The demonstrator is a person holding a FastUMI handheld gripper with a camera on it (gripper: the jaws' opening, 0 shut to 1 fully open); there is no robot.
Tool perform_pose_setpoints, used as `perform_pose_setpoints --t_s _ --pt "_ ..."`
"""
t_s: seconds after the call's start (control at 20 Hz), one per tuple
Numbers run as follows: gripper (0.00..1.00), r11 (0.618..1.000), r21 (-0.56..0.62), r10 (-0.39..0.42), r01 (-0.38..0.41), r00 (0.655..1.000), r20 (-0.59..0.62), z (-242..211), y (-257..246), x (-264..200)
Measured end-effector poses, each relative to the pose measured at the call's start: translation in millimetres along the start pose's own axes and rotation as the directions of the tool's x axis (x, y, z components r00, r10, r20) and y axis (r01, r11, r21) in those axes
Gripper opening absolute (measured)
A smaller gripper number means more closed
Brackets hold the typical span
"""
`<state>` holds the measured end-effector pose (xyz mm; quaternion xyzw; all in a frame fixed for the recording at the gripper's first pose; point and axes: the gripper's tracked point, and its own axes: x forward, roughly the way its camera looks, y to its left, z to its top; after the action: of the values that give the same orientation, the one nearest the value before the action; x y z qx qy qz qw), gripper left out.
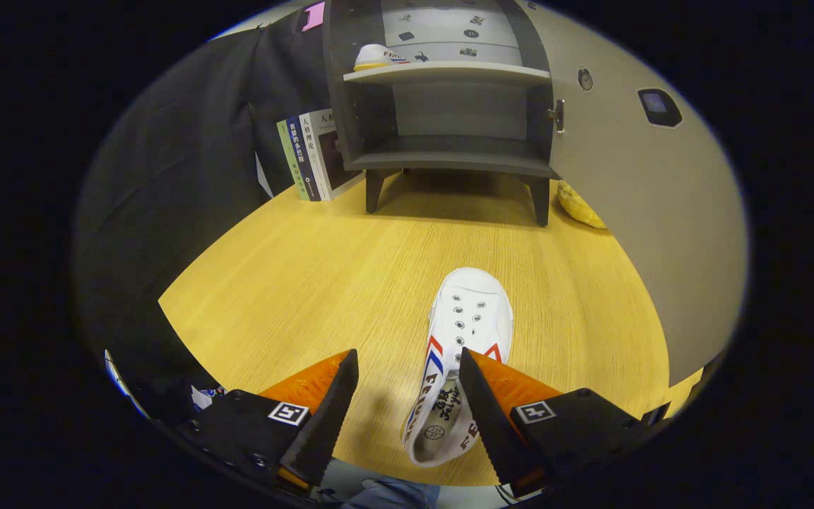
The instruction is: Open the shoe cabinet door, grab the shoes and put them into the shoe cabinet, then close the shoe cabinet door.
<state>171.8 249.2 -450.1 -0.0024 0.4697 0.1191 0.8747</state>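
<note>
The wooden counter [322, 283], pale and straight-grained, is seen carrying everything in the scene. At its far side the dark shoe cabinet [449, 152] is raised on short tapered legs; its grey door [633, 212] is swung wide to the right, so the flat shelves are left exposed for loading. One white shoe [379, 56] is already laid on the upper shelf, while the lower shelf appears free, presumably for its partner. A few upright books [311, 159] are leaned against the cabinet's left side, and a yellow knobbly object [580, 205], not identifiable, is tucked behind the door. The second shoe [460, 353], white canvas with red and blue stripes and lace eyelets, is laid flat on the counter, toe toward the cabinet. The gripper [407, 360] is held above its heel end with the jaws spread apart and nothing clamped: the right one overlaps the shoe's edge, the left is over bare wood, an alignment judged suited to a grasp across the shoe's sides.
</note>
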Motion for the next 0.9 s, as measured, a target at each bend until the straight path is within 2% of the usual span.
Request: perform_pose_setpoints --t_s 0.25,0.6,0.75,0.85,0.9 --pt "0.86 0.998 0.003 -0.066 0.067 0.995 -0.07 -7.4 -14.0 23.7" --pt "0.8 0.997 0.019 -0.074 0.077 0.991 -0.107 -7.1 -13.4 44.4" --pt "0.52 0.99 0.011 -0.14 0.143 0.982 -0.129 -8.8 -24.3 49.9" --pt "0.33 0.988 -0.014 -0.154 0.153 0.979 -0.132 -8.9 -29.6 46.8" --pt "0.29 0.99 -0.009 -0.142 0.142 0.981 -0.134 -9.6 -29.2 48.1"
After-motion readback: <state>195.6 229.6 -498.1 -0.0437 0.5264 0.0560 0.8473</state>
